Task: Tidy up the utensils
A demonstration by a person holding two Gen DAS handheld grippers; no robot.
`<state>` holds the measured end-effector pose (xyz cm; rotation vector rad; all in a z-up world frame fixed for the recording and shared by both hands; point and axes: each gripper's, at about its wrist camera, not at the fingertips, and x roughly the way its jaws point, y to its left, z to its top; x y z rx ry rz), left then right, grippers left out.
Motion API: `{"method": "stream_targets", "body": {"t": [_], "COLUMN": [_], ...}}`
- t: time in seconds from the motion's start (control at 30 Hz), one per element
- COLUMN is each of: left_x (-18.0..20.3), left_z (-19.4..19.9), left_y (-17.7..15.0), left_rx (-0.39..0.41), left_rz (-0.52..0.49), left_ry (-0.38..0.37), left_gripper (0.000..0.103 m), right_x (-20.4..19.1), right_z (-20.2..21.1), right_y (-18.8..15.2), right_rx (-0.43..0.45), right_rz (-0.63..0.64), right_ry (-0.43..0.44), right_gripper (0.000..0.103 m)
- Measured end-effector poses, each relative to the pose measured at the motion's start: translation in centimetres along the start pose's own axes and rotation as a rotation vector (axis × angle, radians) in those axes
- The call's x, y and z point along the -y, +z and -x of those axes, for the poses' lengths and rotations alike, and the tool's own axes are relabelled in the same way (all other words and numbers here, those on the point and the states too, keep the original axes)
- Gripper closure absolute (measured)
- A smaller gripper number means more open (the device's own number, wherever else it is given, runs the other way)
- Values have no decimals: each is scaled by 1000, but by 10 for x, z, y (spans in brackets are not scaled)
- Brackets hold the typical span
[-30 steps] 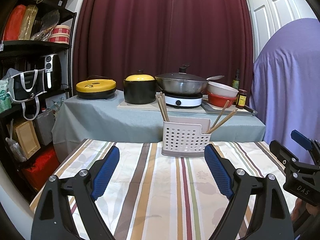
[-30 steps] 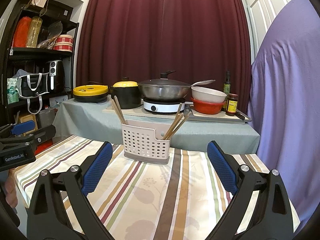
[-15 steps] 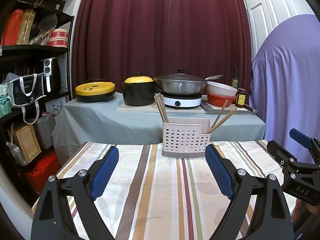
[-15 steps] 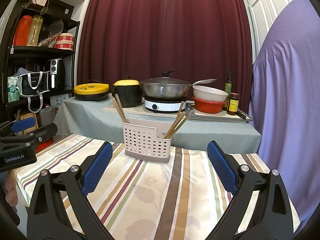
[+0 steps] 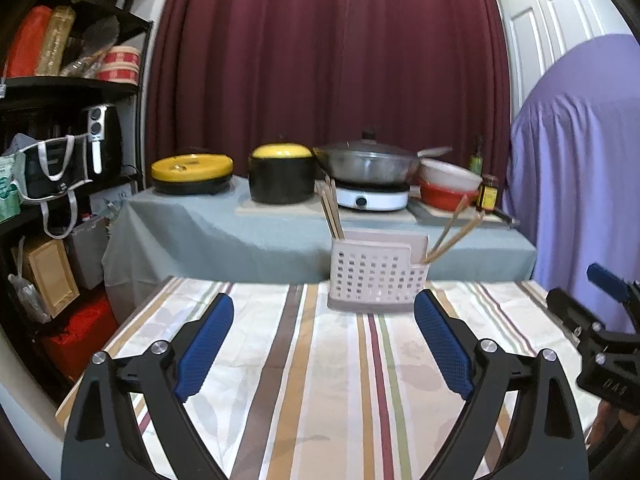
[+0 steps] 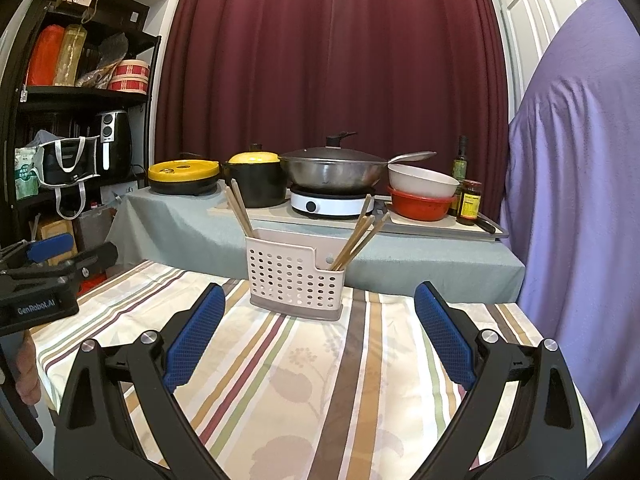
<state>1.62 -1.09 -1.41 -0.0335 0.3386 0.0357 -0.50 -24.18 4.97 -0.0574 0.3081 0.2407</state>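
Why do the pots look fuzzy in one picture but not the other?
Left wrist view: smeared, likely motion blur; the wok and chopstick holder have soft edges. Right wrist view: sharp; the holder's holes are crisp. Both views: the fisheye lens bends the curtain and darkens the corners.

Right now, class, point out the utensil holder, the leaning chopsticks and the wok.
utensil holder (image 6: 294, 276), right wrist view, perforated front wall.
leaning chopsticks (image 6: 358, 238), right wrist view, mid-shafts.
wok (image 6: 332, 172), right wrist view, steel bowl side.

Wide-open left gripper (image 5: 324, 312) hovers low over the striped tablecloth (image 5: 320, 400); holder (image 5: 376, 280) with chopsticks (image 5: 332, 212) at centre
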Motion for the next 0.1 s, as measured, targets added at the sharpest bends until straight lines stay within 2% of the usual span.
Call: {"method": "stream_targets", "body": {"t": [0.1], "left_x": [-2], "left_z": [-18], "left_y": [-8], "left_rx": [-54], "left_rz": [-12], "left_ry": [16], "left_gripper": [14], "right_x": [4], "right_z": [-8], "right_y": [-4], "right_rx": [-18], "right_rz": [-4], "right_ry": [-8], "right_gripper": [10]}}
